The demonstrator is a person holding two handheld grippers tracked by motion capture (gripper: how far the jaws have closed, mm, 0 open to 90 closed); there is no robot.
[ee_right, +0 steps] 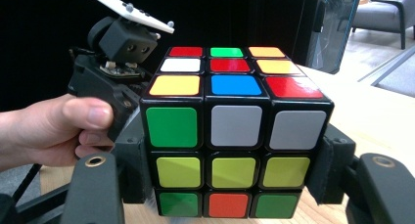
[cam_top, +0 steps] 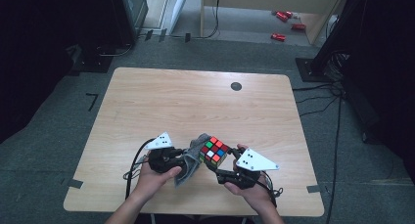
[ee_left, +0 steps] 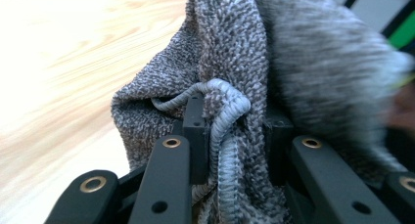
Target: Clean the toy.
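Note:
A scrambled puzzle cube is held just above the near middle of the wooden table. My right gripper is shut on the cube, its black pads pressing the cube's two side faces. My left gripper is shut on a grey knitted cloth, which bunches up against the cube's left side. In the left gripper view the cloth and its rolled hem are pinched between the jaws. The right gripper view also shows the left hand and its gripper behind the cube.
A dark round cable port sits near the table's far edge. Beyond the table are a wooden desk frame, red objects on the floor and dark equipment at both sides. Cables trail from both grippers toward the table's front edge.

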